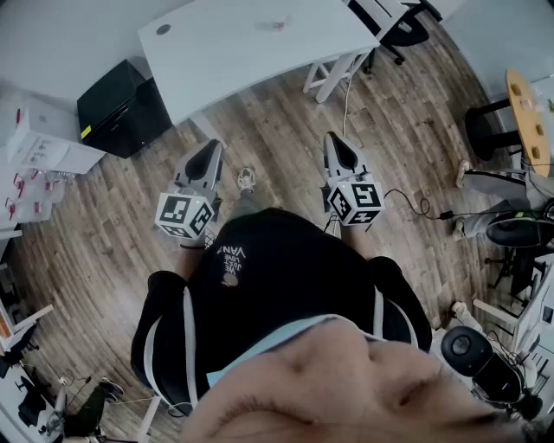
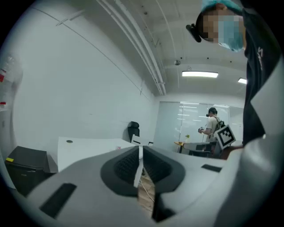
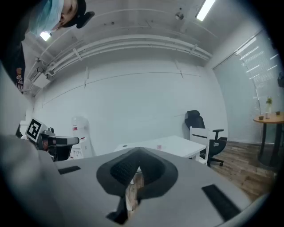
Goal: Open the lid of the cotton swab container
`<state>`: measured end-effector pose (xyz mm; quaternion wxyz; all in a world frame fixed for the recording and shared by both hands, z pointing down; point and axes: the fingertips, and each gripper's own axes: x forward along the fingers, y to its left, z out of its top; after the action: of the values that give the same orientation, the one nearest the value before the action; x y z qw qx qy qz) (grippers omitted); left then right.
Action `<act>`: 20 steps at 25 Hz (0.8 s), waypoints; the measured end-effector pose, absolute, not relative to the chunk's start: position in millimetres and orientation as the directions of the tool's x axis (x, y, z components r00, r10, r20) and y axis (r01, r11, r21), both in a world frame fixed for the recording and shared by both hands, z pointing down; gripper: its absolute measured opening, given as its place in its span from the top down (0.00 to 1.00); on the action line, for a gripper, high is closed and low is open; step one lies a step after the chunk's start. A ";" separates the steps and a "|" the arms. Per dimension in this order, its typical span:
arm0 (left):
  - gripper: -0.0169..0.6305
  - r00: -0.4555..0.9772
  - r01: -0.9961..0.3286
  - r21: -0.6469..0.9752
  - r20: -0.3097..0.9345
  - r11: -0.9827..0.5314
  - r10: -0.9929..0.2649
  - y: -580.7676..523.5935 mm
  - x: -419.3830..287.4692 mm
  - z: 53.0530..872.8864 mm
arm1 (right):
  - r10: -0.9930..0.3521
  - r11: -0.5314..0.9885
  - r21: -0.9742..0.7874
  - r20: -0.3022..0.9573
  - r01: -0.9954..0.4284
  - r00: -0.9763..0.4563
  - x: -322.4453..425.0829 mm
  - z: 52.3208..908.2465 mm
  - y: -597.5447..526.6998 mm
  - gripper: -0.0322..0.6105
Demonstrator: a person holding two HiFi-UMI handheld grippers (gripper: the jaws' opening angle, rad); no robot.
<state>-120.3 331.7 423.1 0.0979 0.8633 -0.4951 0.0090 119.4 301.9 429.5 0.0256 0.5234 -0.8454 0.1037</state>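
A: What are the jaws doing?

B: On the left gripper (image 1: pixel 211 149) they are pressed together with nothing between them. The right gripper (image 1: pixel 334 138) is the same, closed and empty.

A: And the cotton swab container?

B: Nowhere near them. The only candidate is a small pinkish object (image 1: pixel 275 25) on the white table (image 1: pixel 216 52), up at 12 o'clock in the head view. It's too small to say for sure, and I can't make out a lid.

A: So the step in hand is the approach?

B: I'd say so; nothing on the task is done yet. To do it well, walk up to the table first, then spread both sets of jaws before reaching in. One gripper should probably steady the body low down while the other works the lid, because a light container will likely skid or tip if it's pried one-sided.

A: How are the hands held?

B: Low, in front of the torso, over the wooden floor (image 1: pixel 260 130). The marker cubes (image 1: pixel 184 216) sit nearest the body. The left gripper points toward 1 o'clock and the right toward 11, so both aim at the table and converge a little.
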 end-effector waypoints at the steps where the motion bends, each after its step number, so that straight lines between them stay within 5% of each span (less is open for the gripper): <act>1: 0.91 0.509 -0.857 0.159 0.108 -0.491 -0.854 329.2 -120.2 422.4 | -0.880 0.433 -0.146 0.147 -0.890 -0.452 119.2 429.0 299.4 0.93; 20: 0.91 0.525 -0.849 0.135 0.093 -0.511 -0.846 293.5 -109.0 422.6 | -0.875 0.452 -0.161 0.110 -0.877 -0.472 122.9 428.6 266.1 0.93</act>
<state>-109.0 293.5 422.6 0.0818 0.8693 -0.4875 0.0075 122.9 266.1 428.6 0.0055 0.5140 -0.8522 0.0981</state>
